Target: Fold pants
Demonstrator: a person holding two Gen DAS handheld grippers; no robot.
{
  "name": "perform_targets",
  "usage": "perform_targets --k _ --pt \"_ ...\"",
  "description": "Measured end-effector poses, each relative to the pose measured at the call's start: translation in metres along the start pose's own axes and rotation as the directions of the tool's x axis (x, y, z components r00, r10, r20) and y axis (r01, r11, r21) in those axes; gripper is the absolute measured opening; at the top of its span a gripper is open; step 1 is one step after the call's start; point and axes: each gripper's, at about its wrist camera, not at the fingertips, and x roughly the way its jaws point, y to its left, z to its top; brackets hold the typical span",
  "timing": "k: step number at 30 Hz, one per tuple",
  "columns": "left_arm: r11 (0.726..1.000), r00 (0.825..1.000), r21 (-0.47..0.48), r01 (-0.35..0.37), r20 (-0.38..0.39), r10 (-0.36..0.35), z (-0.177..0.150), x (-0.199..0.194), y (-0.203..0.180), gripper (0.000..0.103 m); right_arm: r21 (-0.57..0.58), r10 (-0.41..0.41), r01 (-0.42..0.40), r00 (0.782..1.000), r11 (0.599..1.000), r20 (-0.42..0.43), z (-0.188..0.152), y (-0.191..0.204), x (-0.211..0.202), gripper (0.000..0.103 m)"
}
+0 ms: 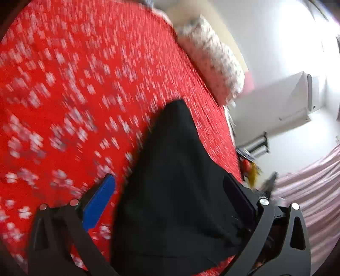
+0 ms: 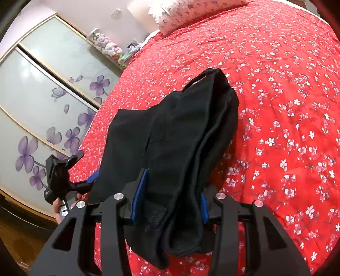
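Your black pants (image 2: pixel 174 135) lie bunched on the red flowered bedspread (image 2: pixel 276 106), one end lifted. Your right gripper (image 2: pixel 169 201) is clenched on a thick fold of them. Your left gripper (image 1: pixel 172 191) has its blue pad clear of the cloth, jaws spread, with the pants between them; it also shows at the pants' left edge (image 2: pixel 85 182). A pillow (image 2: pixel 176 12) sits at the bed's head, a flowered wardrobe (image 2: pixel 42 89) beyond.
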Motion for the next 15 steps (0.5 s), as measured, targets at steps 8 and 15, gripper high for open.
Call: perform_targets --k 8,15 --pt "0.992 0.994 0.124 0.001 -0.112 0.013 -0.005 0.024 -0.017 0.101 0.026 0.016 -0.016 1.000 1.000 -0.006 -0.004 -0.009 0.004 0.044" --pt "0.992 0.989 0.072 0.100 -0.115 -0.091 -0.009 0.021 -0.015 0.091 0.119 0.058 -0.056 0.998 0.991 -0.019 -0.006 -0.029 0.013 0.052"
